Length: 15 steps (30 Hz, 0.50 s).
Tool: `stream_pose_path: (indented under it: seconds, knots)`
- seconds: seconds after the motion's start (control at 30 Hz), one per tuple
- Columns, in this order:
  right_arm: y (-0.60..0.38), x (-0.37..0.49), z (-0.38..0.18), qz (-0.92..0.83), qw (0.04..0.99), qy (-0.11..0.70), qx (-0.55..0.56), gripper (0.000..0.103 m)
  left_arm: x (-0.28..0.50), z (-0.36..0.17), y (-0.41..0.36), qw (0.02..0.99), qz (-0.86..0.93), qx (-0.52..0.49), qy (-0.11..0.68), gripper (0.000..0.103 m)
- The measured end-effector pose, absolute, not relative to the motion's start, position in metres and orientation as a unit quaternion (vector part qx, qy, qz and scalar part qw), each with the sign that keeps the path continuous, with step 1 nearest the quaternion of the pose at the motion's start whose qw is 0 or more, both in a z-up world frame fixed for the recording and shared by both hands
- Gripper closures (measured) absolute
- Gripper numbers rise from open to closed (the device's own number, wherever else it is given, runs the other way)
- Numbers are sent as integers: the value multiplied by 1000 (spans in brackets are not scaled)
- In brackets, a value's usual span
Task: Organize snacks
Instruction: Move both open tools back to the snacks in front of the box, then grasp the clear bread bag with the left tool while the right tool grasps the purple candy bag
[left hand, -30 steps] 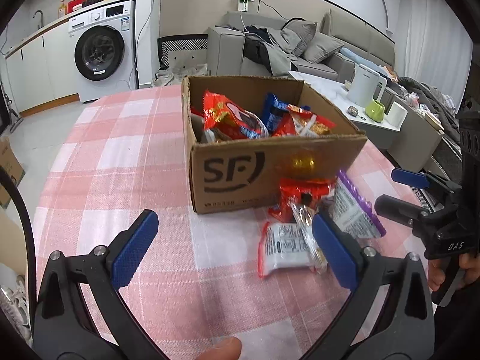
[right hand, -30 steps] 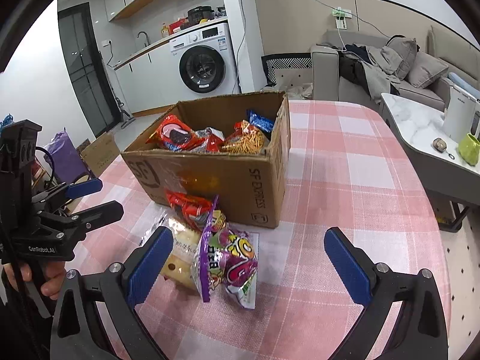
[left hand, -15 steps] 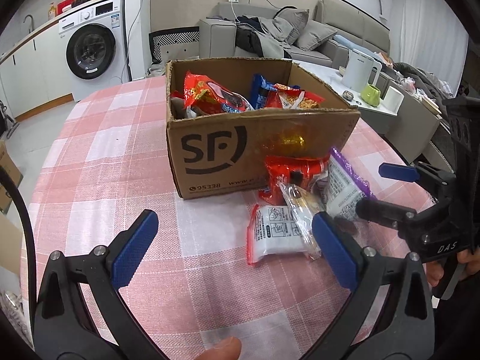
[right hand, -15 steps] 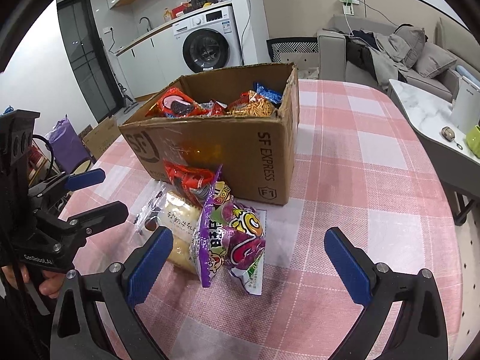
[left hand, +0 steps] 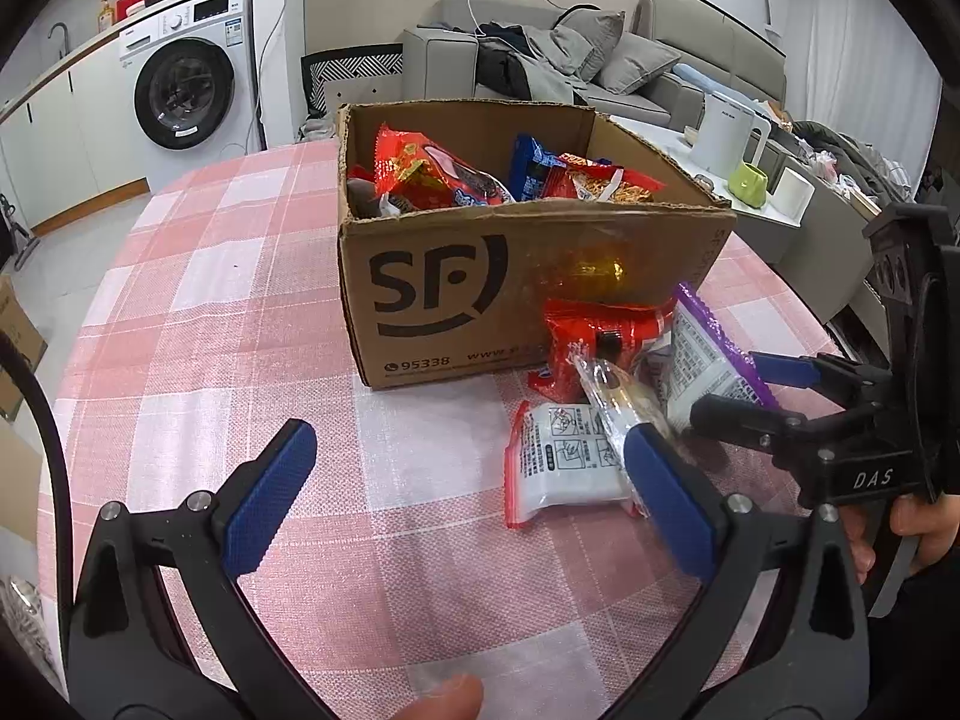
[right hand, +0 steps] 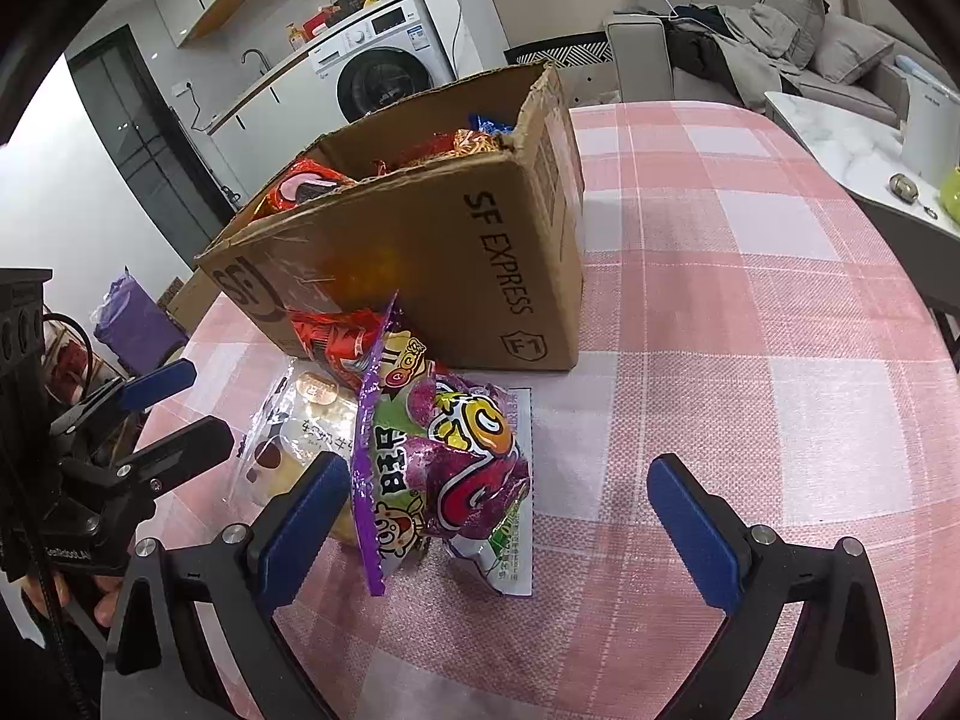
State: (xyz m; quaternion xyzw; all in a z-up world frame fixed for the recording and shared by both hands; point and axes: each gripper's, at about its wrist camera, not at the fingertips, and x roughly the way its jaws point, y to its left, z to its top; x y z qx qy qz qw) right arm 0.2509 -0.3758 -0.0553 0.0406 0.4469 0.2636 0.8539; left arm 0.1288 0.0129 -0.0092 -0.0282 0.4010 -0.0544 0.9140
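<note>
A brown cardboard box [left hand: 456, 294] [right hand: 456, 252] printed "SF" stands on the pink checked table and holds several snack bags. In front of it lie loose packets: a purple bag [right hand: 456, 468] [left hand: 708, 360], a red bag [left hand: 594, 336] [right hand: 336, 342], a white packet [left hand: 564, 462] and a clear-wrapped bread packet [right hand: 306, 432] [left hand: 618, 402]. My left gripper [left hand: 468, 492] is open, its right finger beside the white packet. My right gripper [right hand: 504, 510] is open around the purple bag, without pinching it. Each gripper shows in the other's view, the right gripper [left hand: 744, 390] and the left gripper [right hand: 174, 408].
The table [left hand: 240, 312] is round with a pink and white checked cloth. Beyond it stand a washing machine [left hand: 186, 84], a grey sofa [left hand: 570, 60] with clothes, and a low white table with a kettle [left hand: 726, 132] and a green cup [left hand: 747, 183].
Both grippers have come forward and lower toward the loose packets. The right gripper's fingers now straddle the purple bag; the left gripper's right finger has reached the white packet.
</note>
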Motion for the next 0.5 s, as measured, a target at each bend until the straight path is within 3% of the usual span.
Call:
stream_pose_path:
  seconds: [0.4, 0.5]
  knots:
    - [-374, 248, -52, 288, 851, 436, 50, 27, 130, -16, 5, 911, -66, -35, 406, 1]
    - [-373, 247, -51, 299, 848, 434, 53, 39, 131, -17, 4, 908, -77, -46, 410, 1]
